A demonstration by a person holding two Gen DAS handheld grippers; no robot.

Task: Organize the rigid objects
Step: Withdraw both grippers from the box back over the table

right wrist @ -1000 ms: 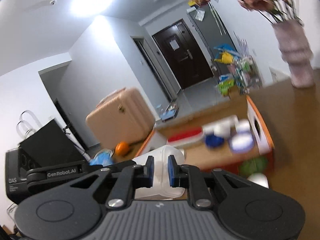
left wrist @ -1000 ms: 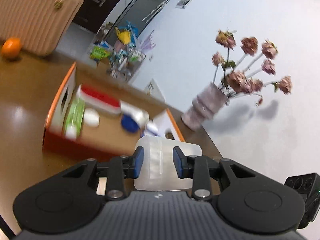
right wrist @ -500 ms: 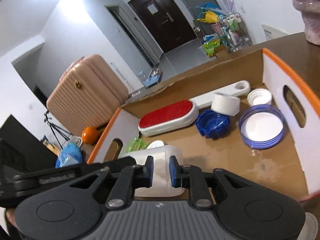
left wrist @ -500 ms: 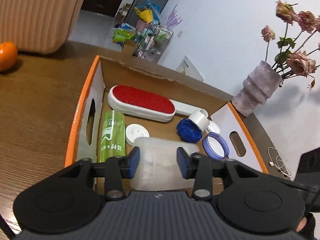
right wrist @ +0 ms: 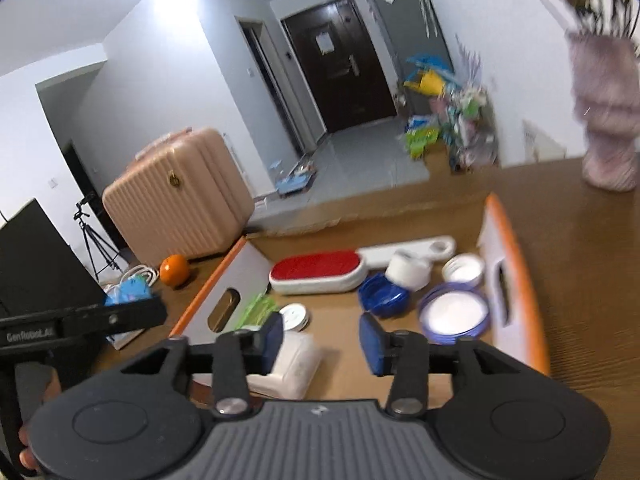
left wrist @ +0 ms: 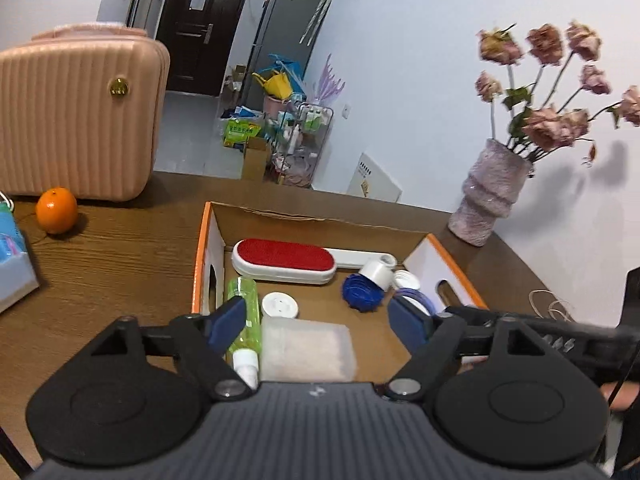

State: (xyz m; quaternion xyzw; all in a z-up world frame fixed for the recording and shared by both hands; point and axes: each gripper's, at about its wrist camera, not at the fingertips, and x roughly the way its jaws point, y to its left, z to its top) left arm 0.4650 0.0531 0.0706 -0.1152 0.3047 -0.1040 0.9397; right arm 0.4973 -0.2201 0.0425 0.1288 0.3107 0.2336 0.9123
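Observation:
A translucent white plastic container [left wrist: 306, 348] lies on the floor of the orange-rimmed cardboard box [left wrist: 202, 256], at its near side; it also shows in the right wrist view [right wrist: 294, 364]. My left gripper [left wrist: 318, 320] is open above it, fingers spread wide and empty. My right gripper [right wrist: 320, 340] is open too, just right of the container. The box also holds a red lint brush [left wrist: 284, 261], a green bottle [left wrist: 242, 320], a blue lid [left wrist: 362, 298], a white tape roll [left wrist: 378, 274] and a blue-rimmed lid [right wrist: 456, 314].
The box [right wrist: 516, 276] sits on a wooden table [left wrist: 108, 252]. An orange [left wrist: 56, 210] and a pink suitcase [left wrist: 76, 116] stand at the far left. A vase of dried flowers [left wrist: 490, 196] stands at the far right. A light blue box [left wrist: 12, 264] is at the left edge.
Both grippers opened and let go of the white container, which now rests in the box. Both grippers have pulled back and up a little.

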